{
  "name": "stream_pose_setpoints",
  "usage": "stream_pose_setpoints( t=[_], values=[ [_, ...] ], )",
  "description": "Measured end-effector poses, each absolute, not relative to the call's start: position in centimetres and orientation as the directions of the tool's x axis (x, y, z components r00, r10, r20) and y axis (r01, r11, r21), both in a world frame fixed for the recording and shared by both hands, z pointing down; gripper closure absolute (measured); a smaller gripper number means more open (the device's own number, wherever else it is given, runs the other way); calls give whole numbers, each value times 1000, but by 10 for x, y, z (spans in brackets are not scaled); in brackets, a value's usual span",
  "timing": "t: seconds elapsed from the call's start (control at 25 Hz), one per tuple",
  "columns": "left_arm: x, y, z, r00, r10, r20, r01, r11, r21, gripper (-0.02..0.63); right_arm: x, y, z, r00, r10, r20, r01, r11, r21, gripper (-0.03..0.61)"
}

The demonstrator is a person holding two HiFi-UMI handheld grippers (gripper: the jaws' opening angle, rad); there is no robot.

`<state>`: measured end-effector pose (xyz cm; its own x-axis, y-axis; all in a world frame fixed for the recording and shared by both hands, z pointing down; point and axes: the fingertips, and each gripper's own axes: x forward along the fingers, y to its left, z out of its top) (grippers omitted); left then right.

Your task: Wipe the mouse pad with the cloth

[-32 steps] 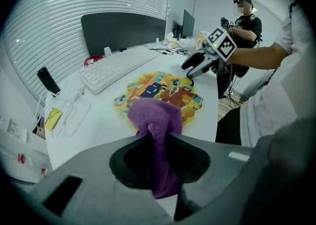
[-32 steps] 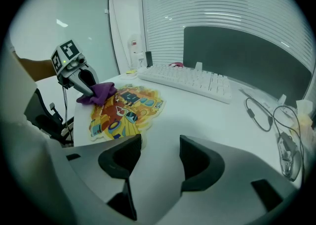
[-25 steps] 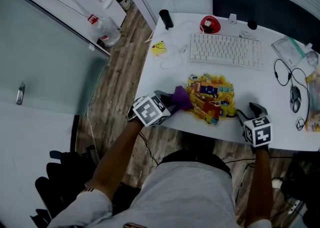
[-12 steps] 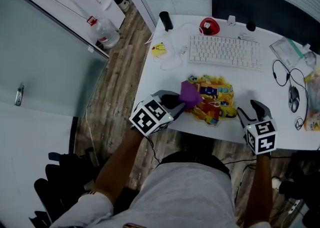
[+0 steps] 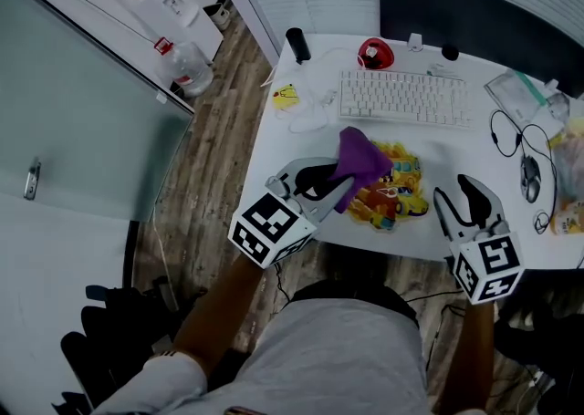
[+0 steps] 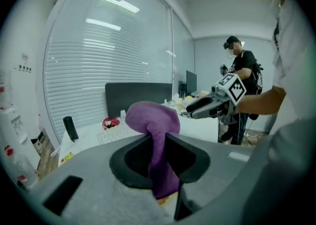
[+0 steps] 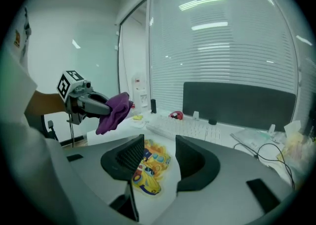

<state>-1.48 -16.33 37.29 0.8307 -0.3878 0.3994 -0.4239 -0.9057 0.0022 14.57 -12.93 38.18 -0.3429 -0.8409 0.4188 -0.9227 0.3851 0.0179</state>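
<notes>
The colourful cartoon mouse pad (image 5: 398,194) lies flat near the white desk's front edge, in front of the keyboard. My left gripper (image 5: 333,187) is shut on a purple cloth (image 5: 361,160), which hangs in the air over the pad's left part. In the left gripper view the cloth (image 6: 154,130) is pinched between the jaws and bunches above them. My right gripper (image 5: 465,202) hovers off the pad's right edge. It is open, its jaws have just been closing a little, and nothing is between them. Through its jaws the pad (image 7: 150,167) shows below, with the cloth (image 7: 114,112) to the left.
A white keyboard (image 5: 401,98) sits behind the pad, with a red object (image 5: 374,53), a black cylinder (image 5: 296,45) and a dark monitor (image 5: 474,7) further back. A wired mouse (image 5: 529,176) and a plastic bag (image 5: 525,89) lie at the right. Another person (image 6: 242,85) stands beyond the desk.
Both grippers have risen off the desk. The left one has carried the purple cloth up and to the right, from the pad's left edge to above the pad.
</notes>
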Motion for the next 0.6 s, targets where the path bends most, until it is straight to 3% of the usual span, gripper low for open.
stream_pose_setpoints(
  t=[0.32,0.6],
  values=[
    [2,-146,297,900,-428,75,-427,-904,-29,535,107,-118,304,-438,-880,183,-889,455,58,430],
    [6,-129,255,899,-422,-115,-428,-903,-39,535,86,-103,262,-485,-874,23,-871,486,75,508]
  ],
)
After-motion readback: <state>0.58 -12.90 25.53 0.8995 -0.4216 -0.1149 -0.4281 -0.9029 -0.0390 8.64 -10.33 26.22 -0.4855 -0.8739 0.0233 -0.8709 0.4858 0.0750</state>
